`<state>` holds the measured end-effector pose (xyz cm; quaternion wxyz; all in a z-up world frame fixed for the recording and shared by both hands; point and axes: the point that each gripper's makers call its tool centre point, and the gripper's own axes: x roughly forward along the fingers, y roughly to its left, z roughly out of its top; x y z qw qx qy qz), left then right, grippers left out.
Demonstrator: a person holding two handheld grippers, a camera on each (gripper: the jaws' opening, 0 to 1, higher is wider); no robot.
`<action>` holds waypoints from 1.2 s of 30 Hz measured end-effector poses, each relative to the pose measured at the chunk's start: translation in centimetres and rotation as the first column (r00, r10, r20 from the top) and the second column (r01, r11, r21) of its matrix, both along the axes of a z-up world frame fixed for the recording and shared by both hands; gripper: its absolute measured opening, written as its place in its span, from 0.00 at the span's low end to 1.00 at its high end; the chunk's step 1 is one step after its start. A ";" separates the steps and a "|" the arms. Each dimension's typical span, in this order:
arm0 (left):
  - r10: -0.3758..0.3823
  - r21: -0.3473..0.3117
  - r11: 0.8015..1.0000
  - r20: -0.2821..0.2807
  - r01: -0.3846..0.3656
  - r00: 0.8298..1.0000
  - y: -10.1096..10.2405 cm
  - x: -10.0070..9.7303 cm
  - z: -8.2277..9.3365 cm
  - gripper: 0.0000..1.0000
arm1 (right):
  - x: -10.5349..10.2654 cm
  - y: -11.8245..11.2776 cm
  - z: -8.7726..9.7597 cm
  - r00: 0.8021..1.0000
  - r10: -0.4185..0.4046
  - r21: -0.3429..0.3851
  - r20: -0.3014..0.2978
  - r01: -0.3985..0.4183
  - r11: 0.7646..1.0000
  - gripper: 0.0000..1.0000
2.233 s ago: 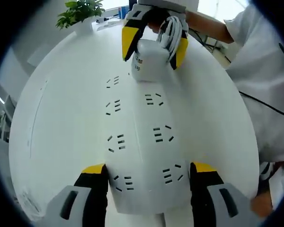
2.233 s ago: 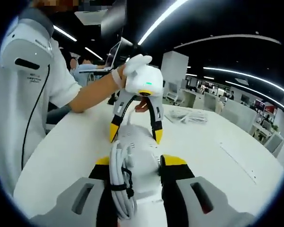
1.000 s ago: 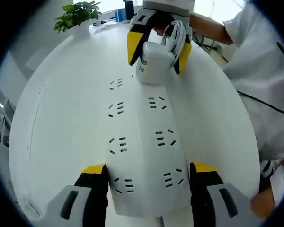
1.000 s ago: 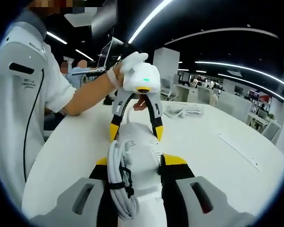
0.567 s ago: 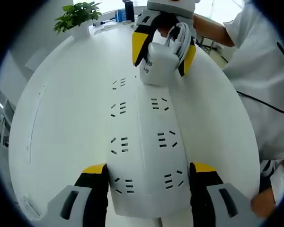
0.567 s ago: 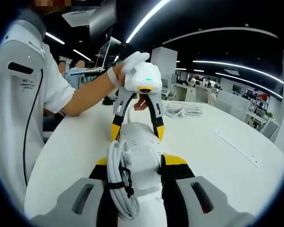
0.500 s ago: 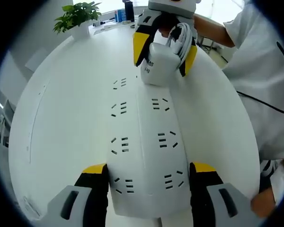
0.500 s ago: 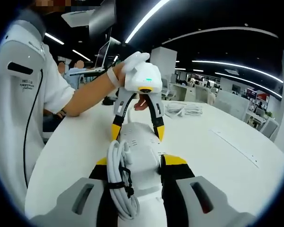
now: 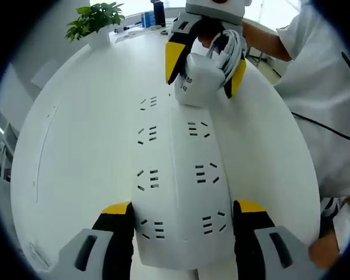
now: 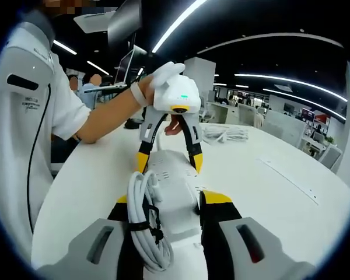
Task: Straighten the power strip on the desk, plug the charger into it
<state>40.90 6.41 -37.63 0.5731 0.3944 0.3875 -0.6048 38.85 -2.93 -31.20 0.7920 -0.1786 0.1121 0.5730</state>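
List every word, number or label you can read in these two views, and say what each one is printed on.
Charger: small dark print on its white face, held in the right gripper; too blurred to read.
Person's white sleeve: a small line of dark lettering; too small to read.
Power strip: no text visible, only socket slots.

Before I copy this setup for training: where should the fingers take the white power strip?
At one narrow end of the white rectangular power strip, squeezing across its long side edges, as the left gripper does; that leaves the socket face open for the white charger.

Grey gripper [image 9: 184,224] with yellow-tipped black jaws; white short sleeve [image 10: 29,87]
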 end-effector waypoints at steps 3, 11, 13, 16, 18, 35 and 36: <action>0.004 -0.002 1.000 0.000 -0.004 1.000 0.0 0.0 0.0 0.70 | 0.3 -0.2 0.2 0.998 -0.023 -0.020 0.053 0.025 0.999 0.51; 0.004 0.000 1.000 0.000 -0.004 1.000 0.0 -0.1 0.0 0.70 | 0.1 -1.5 0.5 0.994 -0.114 -0.039 0.003 0.114 0.993 0.69; 0.005 0.005 1.000 0.002 -0.005 1.000 0.0 -0.1 0.0 0.70 | 0.3 -2.1 0.7 0.987 -0.157 -0.029 -0.018 0.157 0.987 0.78; 0.010 0.008 1.000 0.002 -0.010 1.000 0.0 -0.2 0.0 0.70 | 0.1 -3.1 1.2 0.980 -0.197 -0.013 -0.036 0.196 0.980 0.88; 0.017 0.004 1.000 0.002 -0.017 1.000 0.0 -0.2 0.0 0.70 | 0.0 -3.9 1.1 0.972 -0.229 -0.021 -0.051 0.228 0.973 0.94; 0.033 0.016 0.999 0.020 -0.033 0.999 -0.2 -0.2 0.2 0.71 | -1.6 -7.8 2.6 0.950 -0.303 0.069 -0.079 0.309 0.949 0.97; 0.005 0.013 1.000 0.049 -0.006 0.999 -0.3 -0.1 0.3 0.73 | -1.5 -7.9 2.5 0.949 -0.305 0.080 -0.083 0.311 0.947 0.97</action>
